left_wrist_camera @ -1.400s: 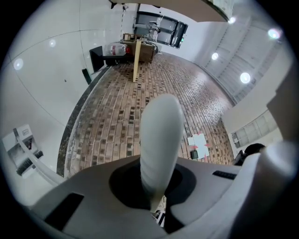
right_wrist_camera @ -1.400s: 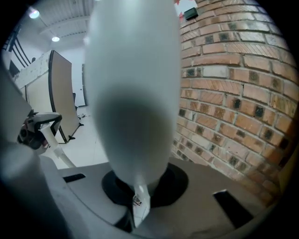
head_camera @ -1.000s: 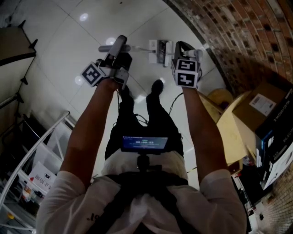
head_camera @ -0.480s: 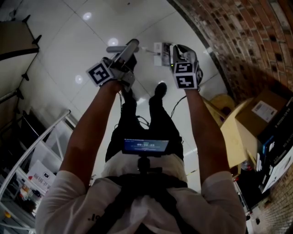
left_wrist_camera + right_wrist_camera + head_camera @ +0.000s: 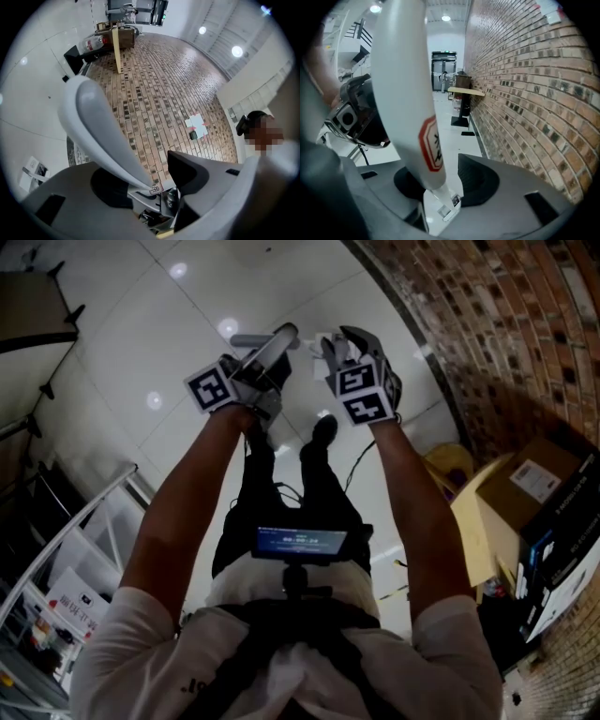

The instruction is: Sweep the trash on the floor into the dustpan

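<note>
Since a second ago the right gripper [image 5: 342, 348] has swung in close beside the left gripper [image 5: 274, 348]. Both sets of jaws have just been opening. A white handle [image 5: 408, 93] with a red label stands loose between the right jaws, and a grey handle [image 5: 101, 126] leans on one left jaw, clear of the other. Below lies the tiled floor [image 5: 169, 324], along the brick wall [image 5: 506, 324].

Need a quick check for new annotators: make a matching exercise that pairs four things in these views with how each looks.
Things:
1. handle in the left gripper view
2. handle in the right gripper view
3. cardboard box
4. wall

Looks:
A. brick
B. white with a red label
C. plain grey
D. brown with a white label

Pairs: 1-C, 2-B, 3-D, 4-A
</note>
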The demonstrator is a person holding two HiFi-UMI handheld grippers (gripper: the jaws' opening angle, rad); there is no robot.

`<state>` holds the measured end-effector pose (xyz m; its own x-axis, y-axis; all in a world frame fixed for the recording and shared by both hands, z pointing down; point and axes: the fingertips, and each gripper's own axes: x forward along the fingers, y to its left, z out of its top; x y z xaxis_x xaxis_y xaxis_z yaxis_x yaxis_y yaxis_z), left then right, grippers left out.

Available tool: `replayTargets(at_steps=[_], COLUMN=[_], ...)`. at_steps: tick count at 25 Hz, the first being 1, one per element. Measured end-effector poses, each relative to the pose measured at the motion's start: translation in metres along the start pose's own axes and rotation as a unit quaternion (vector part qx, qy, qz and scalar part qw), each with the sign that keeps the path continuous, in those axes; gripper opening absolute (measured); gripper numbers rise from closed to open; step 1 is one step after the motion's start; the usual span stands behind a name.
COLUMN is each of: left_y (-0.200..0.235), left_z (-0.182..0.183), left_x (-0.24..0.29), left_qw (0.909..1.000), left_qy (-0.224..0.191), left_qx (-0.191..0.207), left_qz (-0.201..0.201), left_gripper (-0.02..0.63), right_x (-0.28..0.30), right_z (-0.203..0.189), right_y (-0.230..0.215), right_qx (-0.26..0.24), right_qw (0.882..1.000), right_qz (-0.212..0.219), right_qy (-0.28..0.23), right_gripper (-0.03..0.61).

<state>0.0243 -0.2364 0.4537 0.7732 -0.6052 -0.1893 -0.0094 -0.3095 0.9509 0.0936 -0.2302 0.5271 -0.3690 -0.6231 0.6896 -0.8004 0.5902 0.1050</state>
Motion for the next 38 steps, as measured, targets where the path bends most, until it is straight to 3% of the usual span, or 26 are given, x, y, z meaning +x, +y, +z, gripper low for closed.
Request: replayTargets(at_steps=[6,8,15,19,33,38], left_y=[0.003,0.002,0.002,0.001,0.003,0.007], left_z=[0.008,0.005,0.002,0.001,0.007,0.009], left_x=[-0.007,-0.006,-0.002,-0.003,-0.005,-0.006], left_qw=[0.9997,0.9998,0.9997,0.9997,0.9994,0.9993], left_qy=[-0.018,-0.011,-0.005,-0.003,-0.012,-0.017], left_qx=[-0.016,-0.014,-0.019,-0.019,-0.027,-0.032], left_qz=[-0.005,-0.011,-0.013,-0.013,-0.016,-0.006], left_gripper=[0.175,0.170,0.170,0.170,0.170,0.180], right_x=[0.004,0.002,0.003,0.007,0.031,0.031], right_z=[0.001,-0.004,-0.017,-0.013,-0.018,-0.026], right_y=[0.015,0.016,0.025,0.032,0.038,0.037], right_qx=[-0.011,-0.031,-0.135,-0.169,-0.185,-0.167], right_qw=[0.999,0.997,0.982,0.974,0.969,0.973], right_qz=[0.039,0.059,0.109,0.121,0.109,0.105], right_qy=[0.015,0.027,0.081,0.091,0.118,0.119], right_gripper=[0.153,0.183,0.199,0.202,0.204,0.232])
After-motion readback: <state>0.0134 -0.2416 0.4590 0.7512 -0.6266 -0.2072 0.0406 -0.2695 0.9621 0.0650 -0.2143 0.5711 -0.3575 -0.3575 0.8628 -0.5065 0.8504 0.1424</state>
